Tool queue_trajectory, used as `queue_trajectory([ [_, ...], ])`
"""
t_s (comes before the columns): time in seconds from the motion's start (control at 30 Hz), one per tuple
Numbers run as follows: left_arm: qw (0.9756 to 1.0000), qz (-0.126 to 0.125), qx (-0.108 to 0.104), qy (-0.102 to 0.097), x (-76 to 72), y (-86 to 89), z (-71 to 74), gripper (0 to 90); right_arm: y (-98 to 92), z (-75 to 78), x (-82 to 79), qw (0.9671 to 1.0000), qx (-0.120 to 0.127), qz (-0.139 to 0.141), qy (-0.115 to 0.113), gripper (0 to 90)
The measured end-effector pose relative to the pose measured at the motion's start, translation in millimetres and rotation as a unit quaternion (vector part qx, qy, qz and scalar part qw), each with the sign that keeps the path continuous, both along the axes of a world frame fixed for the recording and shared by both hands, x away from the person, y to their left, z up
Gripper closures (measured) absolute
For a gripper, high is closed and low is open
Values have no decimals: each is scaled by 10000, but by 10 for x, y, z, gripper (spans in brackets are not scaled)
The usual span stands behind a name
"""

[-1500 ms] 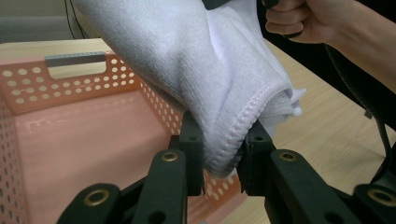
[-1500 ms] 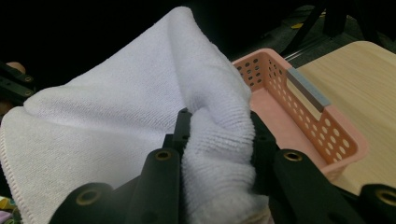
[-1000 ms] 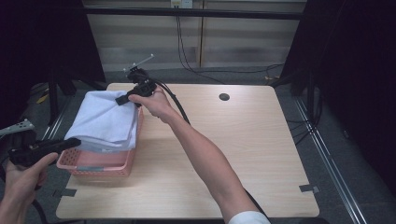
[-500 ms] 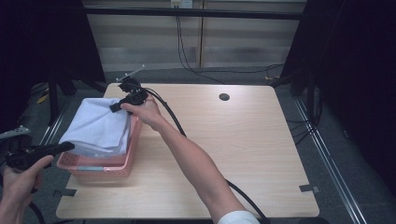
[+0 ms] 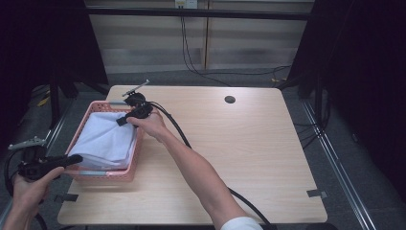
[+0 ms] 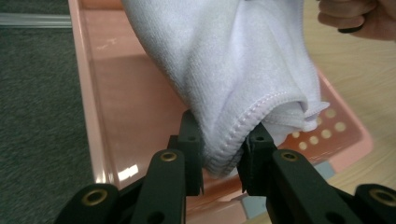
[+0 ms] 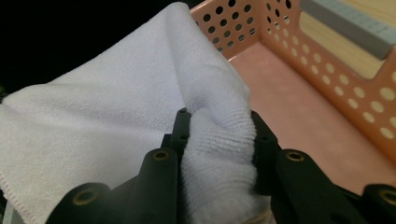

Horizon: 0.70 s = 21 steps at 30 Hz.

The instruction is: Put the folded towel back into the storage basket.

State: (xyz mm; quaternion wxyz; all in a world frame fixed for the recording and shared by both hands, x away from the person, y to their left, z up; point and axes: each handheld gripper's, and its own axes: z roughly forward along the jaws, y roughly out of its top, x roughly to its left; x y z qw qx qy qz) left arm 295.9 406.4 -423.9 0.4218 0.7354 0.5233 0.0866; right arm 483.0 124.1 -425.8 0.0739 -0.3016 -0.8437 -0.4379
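A white towel point(image 5: 107, 139) lies spread in the pink perforated basket point(image 5: 95, 106) at the table's left. My right gripper point(image 5: 120, 121) is over the basket's far right corner, shut on a bunched fold of the towel point(image 7: 107, 107) between its pads point(image 7: 217, 140). My left gripper point(image 5: 79, 158) reaches in at the basket's near left corner. In the left gripper view its jaws point(image 6: 222, 154) pinch the towel's stitched hem point(image 6: 224, 60) just above the basket floor point(image 6: 126, 93). Those jaws have just been opening a little, with the hem still between them.
The basket sits near the left edge of the wooden table point(image 5: 249, 153). A black cable point(image 5: 177, 134) trails from the right gripper across the table toward the near edge. A round hole point(image 5: 230, 99) is at the far middle. Tape marks point(image 5: 317, 193) lie near the front corners.
Both grippers have come down with the towel. It hung stretched above the basket before and now rests inside it. The right hand has also shifted slightly nearer.
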Motion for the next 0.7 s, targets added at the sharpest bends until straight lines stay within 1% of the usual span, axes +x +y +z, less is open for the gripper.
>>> queue_trajectory([
  [0.03,10000,24,69,60,-1,-21,-26,695,-5,-49,9,10000,-19,-24,29,672],
  [0.07,9999,-22,115,91,-1,-38,-53,695,-5,-49,9,10000,-19,-24,29,672],
  [0.1,9998,-49,165,139,-2,-58,-78,671,-5,-73,14,10000,-38,-33,52,634],
  [0.13,9995,7,251,166,-4,-71,-87,624,-3,-93,16,9999,-93,-74,27,572],
  [0.17,9993,79,321,183,-7,-85,-93,557,-5,-103,18,9999,-126,-86,3,519],
  [0.2,9992,81,303,232,-5,-88,-96,490,-12,-113,21,9999,-139,-92,-31,462],
  [0.23,9989,108,369,267,-3,-86,-95,452,-25,-111,19,9997,-163,-136,-99,418],
  [0.27,9989,134,358,255,-7,-91,-91,419,-46,-102,26,9998,-138,-139,-73,399],
  [0.3,9991,188,333,164,-26,-85,-61,362,-93,-74,37,9996,-69,-200,-186,375],
  [0.33,9991,188,333,164,-26,-85,-61,332,-93,-74,37,9996,-69,-200,-186,375],
  [0.37,9993,241,267,73,-43,-78,-31,332,-117,-51,40,9996,-13,-234,-153,374],
  [0.4,9996,186,219,35,-48,-73,-16,328,-148,-25,44,9996,29,-212,-192,373],
  [0.43,9997,167,202,29,-53,-75,8,328,-178,14,37,9995,74,-202,-209,370],
  [0.47,9995,204,227,-1,-60,-90,26,328,-178,14,37,9995,74,-202,-209,370],
  [0.5,9997,106,216,-51,-71,-138,55,340,-213,60,19,9994,156,-186,-260,372],
  [0.53,9997,106,216,-51,-71,-138,55,348,-213,60,19,9994,156,-186,-260,372],
  [0.57,9998,49,171,-126,-71,-199,75,352,-254,94,4,9994,196,-123,-243,374],
  [0.6,9998,49,171,-126,-71,-199,75,367,-254,94,4,9994,196,-123,-243,374],
  [0.63,9997,29,154,-168,-65,-236,92,367,-277,109,-9,9994,213,-88,-255,376],
  [0.7,9997,15,99,-228,-53,-281,117,373,-345,145,-45,9991,304,-68,-299,377],
])
